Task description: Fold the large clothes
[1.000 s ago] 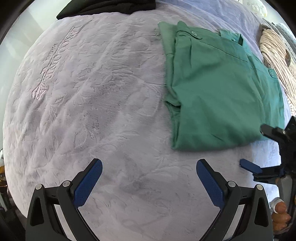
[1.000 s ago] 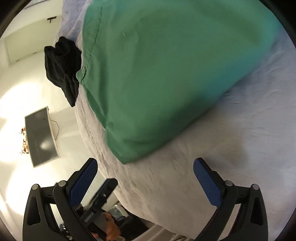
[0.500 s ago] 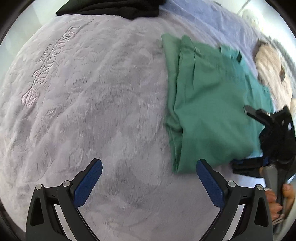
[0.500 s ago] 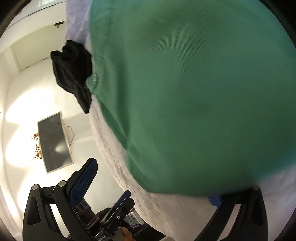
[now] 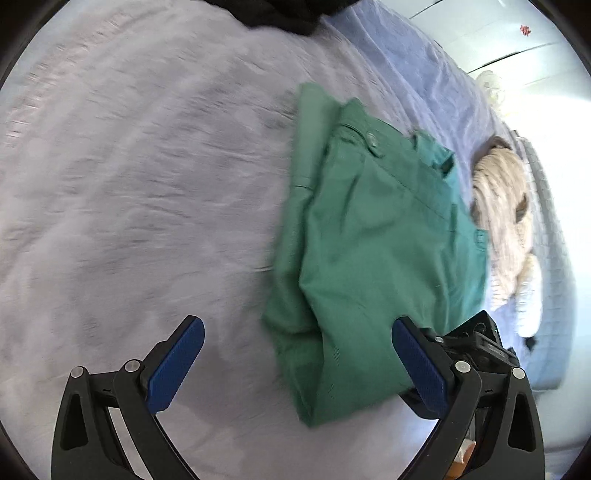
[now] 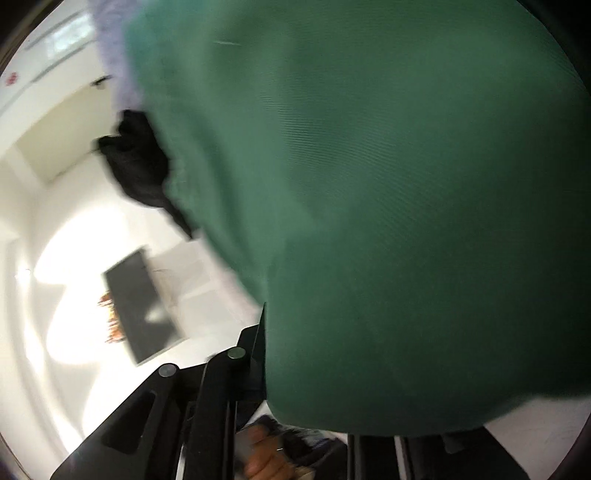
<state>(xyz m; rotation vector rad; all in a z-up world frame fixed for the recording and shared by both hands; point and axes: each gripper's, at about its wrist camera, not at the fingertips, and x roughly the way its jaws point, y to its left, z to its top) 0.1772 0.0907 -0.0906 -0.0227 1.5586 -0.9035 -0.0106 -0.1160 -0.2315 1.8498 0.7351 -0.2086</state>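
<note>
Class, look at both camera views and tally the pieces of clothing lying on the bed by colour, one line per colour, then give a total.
Green: 1, the folded green garment
Black: 1, the black garment at the far edge of the bed
Cream: 1, the cream knitted garment beside the green one
Total: 3

Black left claw [image 5: 297, 363], blue pads [image 5: 175, 363], silver screws

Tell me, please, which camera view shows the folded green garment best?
The left wrist view: the green garment lies folded on the bed, with its outline, button and layers visible. The right wrist view shows only blurred green cloth filling most of the frame.
</note>
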